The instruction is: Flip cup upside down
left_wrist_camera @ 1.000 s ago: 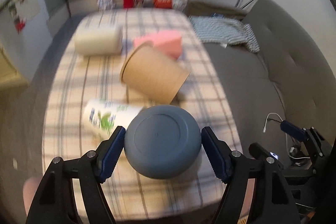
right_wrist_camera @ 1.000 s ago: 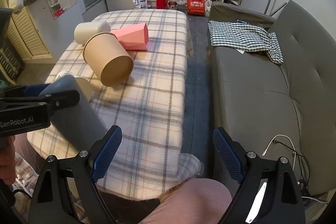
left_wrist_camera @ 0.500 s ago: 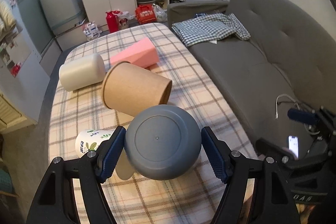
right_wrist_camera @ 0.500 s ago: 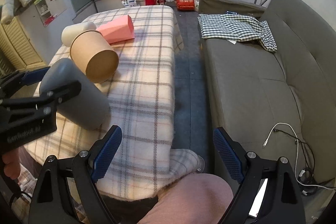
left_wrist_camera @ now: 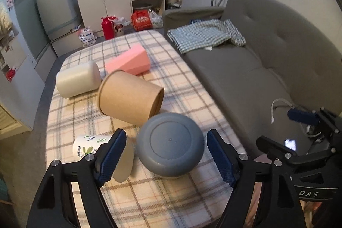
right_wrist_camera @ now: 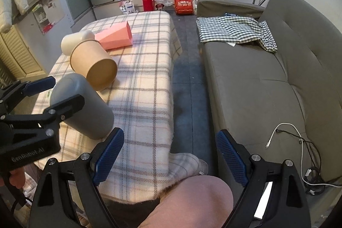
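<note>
A grey cup (left_wrist_camera: 170, 143) stands upside down on the plaid table (left_wrist_camera: 171, 196), its flat base toward the left wrist camera. My left gripper (left_wrist_camera: 166, 155) is open, its blue pads on either side of the cup with a gap to each. In the right wrist view the grey cup (right_wrist_camera: 85, 108) looks tilted, rim on the cloth, with the left gripper (right_wrist_camera: 44, 89) around it. My right gripper (right_wrist_camera: 168, 155) is open and empty, off the table's front right corner above a knee.
A brown paper cup (left_wrist_camera: 130, 99), a cream cup (left_wrist_camera: 78, 79), a pink cup (left_wrist_camera: 128, 63) and a leaf-printed white cup (left_wrist_camera: 102, 150) lie on their sides on the table. A grey sofa (left_wrist_camera: 267, 69) with a checked cloth (right_wrist_camera: 235, 29) runs along the right.
My left gripper has opened and let go of the grey cup, which now rests rim-down on the table. The left gripper has also lowered and drawn back slightly. The right gripper has barely moved.
</note>
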A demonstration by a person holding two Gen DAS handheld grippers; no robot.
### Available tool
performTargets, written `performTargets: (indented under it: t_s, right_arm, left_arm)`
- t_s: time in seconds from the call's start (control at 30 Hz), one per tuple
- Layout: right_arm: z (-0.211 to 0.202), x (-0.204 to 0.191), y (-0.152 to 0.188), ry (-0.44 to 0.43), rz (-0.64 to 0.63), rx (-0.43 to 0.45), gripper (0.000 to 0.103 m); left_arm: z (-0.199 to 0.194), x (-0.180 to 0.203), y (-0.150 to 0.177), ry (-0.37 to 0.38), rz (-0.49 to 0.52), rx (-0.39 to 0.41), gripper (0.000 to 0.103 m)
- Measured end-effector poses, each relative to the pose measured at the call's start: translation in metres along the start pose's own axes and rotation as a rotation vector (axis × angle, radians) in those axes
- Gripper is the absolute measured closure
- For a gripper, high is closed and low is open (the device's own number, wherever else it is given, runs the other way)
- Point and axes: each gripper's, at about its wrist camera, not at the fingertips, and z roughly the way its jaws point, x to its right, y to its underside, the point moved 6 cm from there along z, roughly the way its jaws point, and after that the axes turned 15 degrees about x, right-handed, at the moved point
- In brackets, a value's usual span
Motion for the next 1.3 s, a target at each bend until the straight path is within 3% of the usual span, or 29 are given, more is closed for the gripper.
performTargets:
  t_s: [0.3, 0.57, 0.83, 0.9, 0.97, 1.03, 1.1, 1.3]
  right_arm:
    - [-0.046, -0.02, -0.019, -0.027, 0.001, 0.119, 0.014]
    - [-0.076, -0.068, -0.018, -0.112, -0.02, 0.234, 0.014]
    - [-0.076, -0.098, 0.004, -0.135, -0.035, 0.309, 0.014]
    - [-0.074, -0.103, 0.011, -0.123, -0.043, 0.327, 0.014]
    - [-0.07, -0.107, 0.016, -0.119, -0.052, 0.332, 0.014]
    - [-0.067, -0.111, 0.021, -0.121, -0.065, 0.323, 0.006]
    - [-0.066, -0.111, 0.025, -0.109, -0.066, 0.325, 0.0]
    - [-0.063, -0.113, 0.029, -0.102, -0.062, 0.329, 0.0]
  left_arm:
    - [-0.066, -0.032, -0.031, -0.037, -0.083, 0.187, 0.022]
    - [-0.12, -0.076, -0.018, -0.091, -0.115, 0.306, 0.022]
    - [-0.14, -0.097, 0.023, -0.13, -0.144, 0.348, 0.021]
    - [-0.141, -0.099, 0.036, -0.148, -0.15, 0.364, 0.01]
    - [-0.144, -0.099, 0.048, -0.171, -0.153, 0.391, 0.005]
    - [-0.144, -0.101, 0.055, -0.171, -0.161, 0.393, 0.0]
    - [-0.142, -0.104, 0.062, -0.184, -0.171, 0.382, 0.0]
    - [-0.139, -0.106, 0.071, -0.195, -0.161, 0.371, 0.0]
